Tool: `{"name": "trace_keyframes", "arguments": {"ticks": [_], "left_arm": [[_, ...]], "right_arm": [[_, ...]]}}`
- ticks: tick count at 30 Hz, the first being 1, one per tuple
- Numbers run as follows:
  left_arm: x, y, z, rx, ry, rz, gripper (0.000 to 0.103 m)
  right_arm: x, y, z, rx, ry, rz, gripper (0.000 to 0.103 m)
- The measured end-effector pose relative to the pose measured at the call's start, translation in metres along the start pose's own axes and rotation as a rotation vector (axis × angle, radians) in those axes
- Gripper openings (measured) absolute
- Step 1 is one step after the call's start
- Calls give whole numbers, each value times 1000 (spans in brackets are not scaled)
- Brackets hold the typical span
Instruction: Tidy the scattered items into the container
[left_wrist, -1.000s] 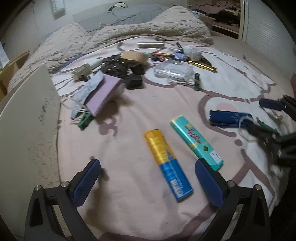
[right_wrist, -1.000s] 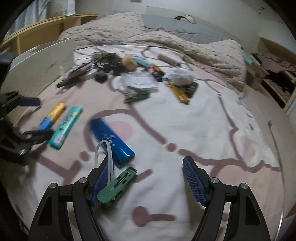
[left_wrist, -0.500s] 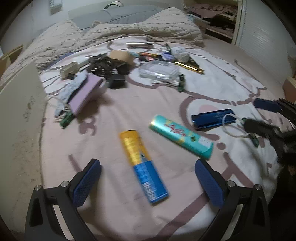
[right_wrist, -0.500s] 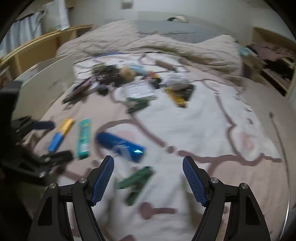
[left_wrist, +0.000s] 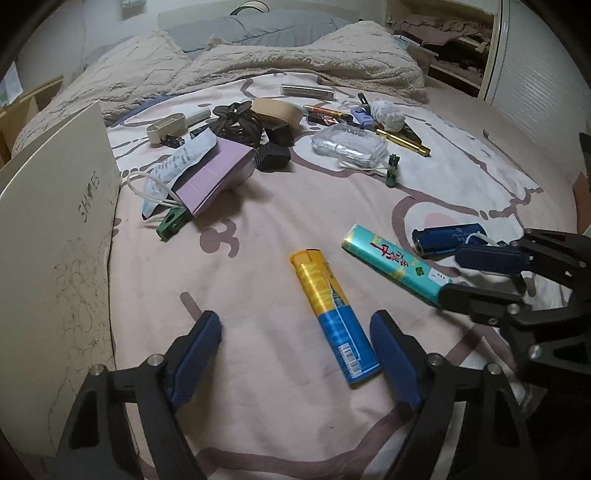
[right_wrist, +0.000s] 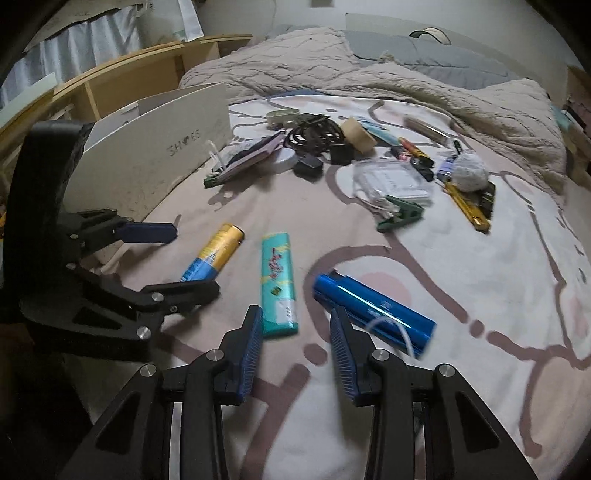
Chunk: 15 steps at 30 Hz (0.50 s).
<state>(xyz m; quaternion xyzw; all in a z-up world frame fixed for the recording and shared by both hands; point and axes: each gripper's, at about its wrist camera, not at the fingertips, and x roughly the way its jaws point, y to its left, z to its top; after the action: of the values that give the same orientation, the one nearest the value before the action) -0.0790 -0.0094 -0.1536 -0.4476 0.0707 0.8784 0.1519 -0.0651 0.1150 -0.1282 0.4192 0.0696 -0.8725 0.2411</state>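
Note:
Three lighters lie on the bed sheet: a yellow-and-blue one (left_wrist: 332, 317) (right_wrist: 214, 254), a teal one (left_wrist: 395, 266) (right_wrist: 277, 284) and a dark blue one (left_wrist: 448, 239) (right_wrist: 373, 314). My left gripper (left_wrist: 295, 354) is open and empty, with the yellow-and-blue lighter lying between its fingers. My right gripper (right_wrist: 295, 347) is open and empty, its fingers between the teal and dark blue lighters. A white shoe box (left_wrist: 55, 236) (right_wrist: 162, 155) stands at the left. Each gripper shows in the other's view: the right gripper (left_wrist: 480, 273), the left gripper (right_wrist: 166, 258).
A pile of clutter lies further back: a purple box (left_wrist: 218, 173), black cables (left_wrist: 236, 118), a tape roll (left_wrist: 275, 109), a clear case (left_wrist: 347, 146), green clips (right_wrist: 399, 214), pens. A rumpled beige blanket (left_wrist: 295, 59) covers the head of the bed. Wooden shelves (right_wrist: 110, 81) stand at the left.
My right gripper has narrowed and moved left; the green clip that was by its left finger is out of its view. My left gripper has closed in around the yellow-and-blue lighter.

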Motion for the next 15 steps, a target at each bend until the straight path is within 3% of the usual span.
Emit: {"name": "trace_keyframes", "arguments": {"ticks": [4, 9, 15], "left_arm": [[-1, -8, -1, 49, -28, -8, 61], [0, -11, 1, 75, -33, -38, 44], [-1, -9, 1, 72, -34, -82, 34]], "right_arm": [[8, 6, 1, -37, 1, 3, 23], [11, 6, -2, -59, -7, 5, 22], [-2, 5, -12, -62, 8, 21, 22]]}}
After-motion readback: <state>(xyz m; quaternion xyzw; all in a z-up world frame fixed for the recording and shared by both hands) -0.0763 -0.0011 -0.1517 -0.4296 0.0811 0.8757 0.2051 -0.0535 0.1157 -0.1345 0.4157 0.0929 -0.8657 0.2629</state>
